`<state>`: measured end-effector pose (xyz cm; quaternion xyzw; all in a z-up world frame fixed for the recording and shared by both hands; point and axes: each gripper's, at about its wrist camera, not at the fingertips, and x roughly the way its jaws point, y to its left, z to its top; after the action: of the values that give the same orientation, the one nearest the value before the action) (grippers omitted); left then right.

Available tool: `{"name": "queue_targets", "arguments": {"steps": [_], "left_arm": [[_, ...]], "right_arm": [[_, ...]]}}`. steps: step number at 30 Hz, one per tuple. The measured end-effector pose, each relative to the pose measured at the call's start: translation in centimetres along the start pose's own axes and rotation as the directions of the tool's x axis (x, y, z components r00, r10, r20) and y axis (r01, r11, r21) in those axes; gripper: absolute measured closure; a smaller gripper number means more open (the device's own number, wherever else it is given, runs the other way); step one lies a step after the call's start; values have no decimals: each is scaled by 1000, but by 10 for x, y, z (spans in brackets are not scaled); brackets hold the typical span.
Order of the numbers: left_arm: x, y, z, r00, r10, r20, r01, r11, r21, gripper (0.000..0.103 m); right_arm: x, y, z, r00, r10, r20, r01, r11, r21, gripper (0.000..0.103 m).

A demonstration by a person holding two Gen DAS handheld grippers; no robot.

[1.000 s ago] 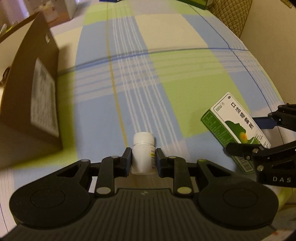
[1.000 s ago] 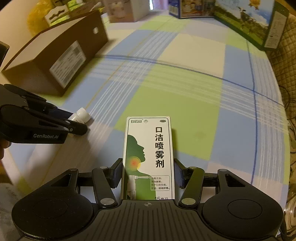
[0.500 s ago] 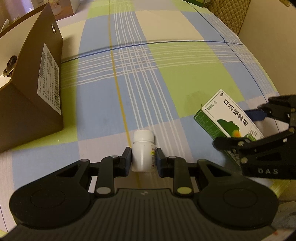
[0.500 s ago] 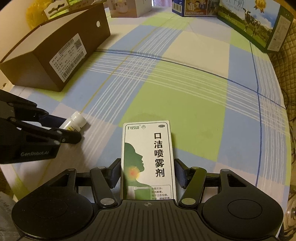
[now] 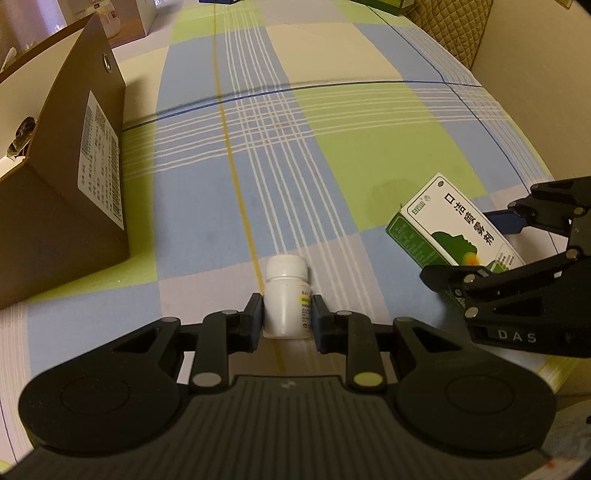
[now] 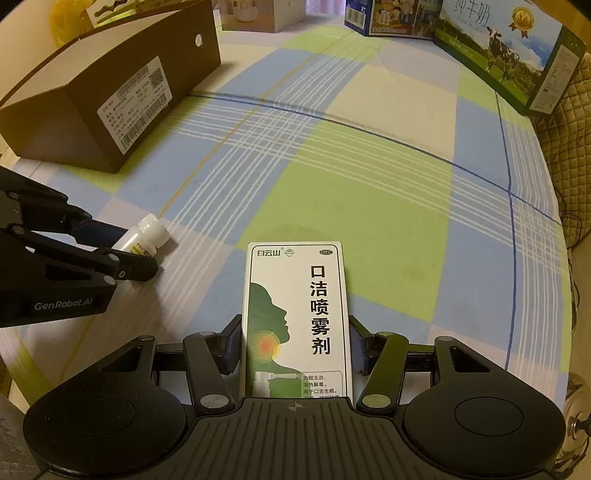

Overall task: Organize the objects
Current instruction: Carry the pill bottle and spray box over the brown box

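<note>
Nearby, a brown cardboard box (image 5: 70, 206) sits left on the checked cloth (image 5: 369, 155).

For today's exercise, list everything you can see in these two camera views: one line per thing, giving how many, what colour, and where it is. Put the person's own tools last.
Pill bottle: one, white, held between the left gripper's fingers above the cloth.
Spray box: one, white and green, held between the right gripper's fingers.
Cardboard box: one, brown with a white shipping label, on the cloth at far left.
Milk carton: one, green and blue with a cow picture, far right edge.
Small boxes: several, mixed colours, along the far edge; details unclear.
Checked cloth: one, blue, green and cream, covering the surface.
Quilted cushion: one, tan, far right.
Left gripper: one, black, shut on the pill bottle.
Right gripper: one, black, jaws closing on the spray box.
</note>
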<state>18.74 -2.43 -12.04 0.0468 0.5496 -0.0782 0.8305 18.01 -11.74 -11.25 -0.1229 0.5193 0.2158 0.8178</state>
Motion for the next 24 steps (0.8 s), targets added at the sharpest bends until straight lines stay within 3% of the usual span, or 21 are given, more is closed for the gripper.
{"name": "queue_targets", "arguments": {"steps": [24], "left_arm": [[-12, 16, -16, 1000, 1, 13, 0, 1000, -18, 81]], "right_arm": [[-7, 7, -4, 999, 35, -8, -35, 999, 26, 50]]}}
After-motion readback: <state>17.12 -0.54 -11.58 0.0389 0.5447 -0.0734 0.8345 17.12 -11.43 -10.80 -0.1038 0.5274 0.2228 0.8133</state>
